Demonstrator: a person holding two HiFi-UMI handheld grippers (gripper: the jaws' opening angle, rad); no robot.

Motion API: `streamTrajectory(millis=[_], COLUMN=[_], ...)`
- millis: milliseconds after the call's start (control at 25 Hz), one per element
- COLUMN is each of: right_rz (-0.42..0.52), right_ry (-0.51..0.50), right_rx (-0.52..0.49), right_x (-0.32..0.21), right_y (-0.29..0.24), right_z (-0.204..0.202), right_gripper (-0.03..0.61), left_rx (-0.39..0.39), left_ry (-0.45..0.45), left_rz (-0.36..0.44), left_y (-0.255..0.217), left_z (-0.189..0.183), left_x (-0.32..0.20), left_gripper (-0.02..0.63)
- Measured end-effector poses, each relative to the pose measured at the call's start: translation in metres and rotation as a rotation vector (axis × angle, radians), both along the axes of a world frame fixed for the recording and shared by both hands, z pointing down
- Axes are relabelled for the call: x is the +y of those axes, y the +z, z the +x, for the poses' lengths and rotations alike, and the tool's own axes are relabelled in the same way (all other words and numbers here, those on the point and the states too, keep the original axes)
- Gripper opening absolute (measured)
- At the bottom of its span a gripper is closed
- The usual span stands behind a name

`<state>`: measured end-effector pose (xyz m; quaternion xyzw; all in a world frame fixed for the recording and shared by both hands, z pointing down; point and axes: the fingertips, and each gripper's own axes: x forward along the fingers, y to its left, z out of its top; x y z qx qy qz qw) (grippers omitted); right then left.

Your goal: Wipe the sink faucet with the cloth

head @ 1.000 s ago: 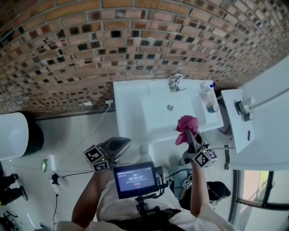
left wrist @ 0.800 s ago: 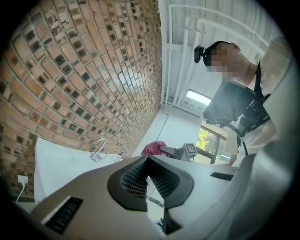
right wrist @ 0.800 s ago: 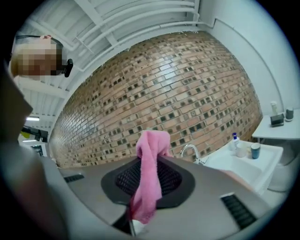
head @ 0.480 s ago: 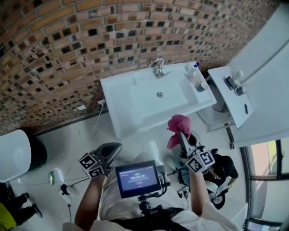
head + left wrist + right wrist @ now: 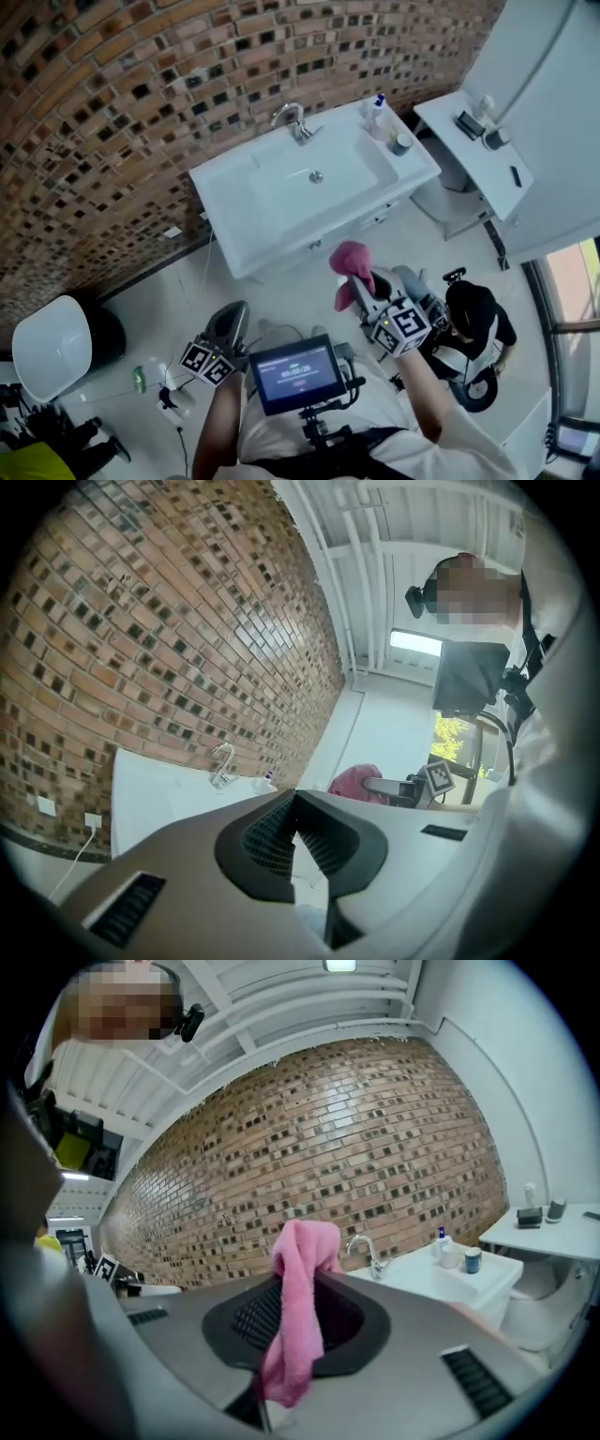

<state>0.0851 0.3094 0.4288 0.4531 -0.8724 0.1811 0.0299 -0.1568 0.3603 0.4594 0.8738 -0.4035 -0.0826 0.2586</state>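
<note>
The pink cloth (image 5: 302, 1316) is clamped in the closed jaws of the right gripper (image 5: 364, 281), well short of the sink's (image 5: 223, 202) front edge. The left gripper (image 5: 294, 799) is closed on nothing. The faucet (image 5: 292, 121), at the sink's back edge, is judged not yet touched; all wiping remains

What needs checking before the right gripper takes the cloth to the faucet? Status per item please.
1. Grip: right gripper shut on the pink cloth: ok.
2. Wiping material: a bunch of cloth sticks out past the jaw tips: ok.
3. Target: faucet in plain sight at the back of the sink, nothing over it: ok.
4. Position: right gripper is over the floor, short of the sink's front edge: not ok, approach needed.
5. Left gripper: shut, empty, low and away from the sink: ok.
6. Bottles to the right of the faucet: clearance cannot tell.
</note>
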Motion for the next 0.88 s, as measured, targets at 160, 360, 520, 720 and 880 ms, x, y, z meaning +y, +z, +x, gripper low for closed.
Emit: streamTrajectory(millis=[160,360,520,720,880], right_rz=[-0.016,-0.07,-0.098,-0.098,-0.084], right_ry=[0.014,0.015,-0.018,-0.084,-0.105], right_rx=[0.016,0.053,0.061,0.076,0.079], right_x=[0.023,0.053,0.068,0.086,0.095], right_y=[0.022,0.059,0.072,0.079,0.072], right_z=[0.027,0.044,0.04,0.013,-0.013], right_gripper=[0.078,0.078,0.078,0.078,0.078], left_rx=[-0.033,-0.06,-0.125,-0.099,-0.063], left_ry=[-0.034,-0.103,-0.215,-0.249,-0.238], left_rz=[-0.035,-0.073,-0.084,-0.091,-0.081], left_y=[0.01,0.02,0.026,0.035,0.033], left_z=[0.02,0.028,0.02,0.02,0.008], left_x=[0.03,0.073,0.097,0.12,0.119], left_gripper=[0.001,0.001,0.001,0.0,0.0])
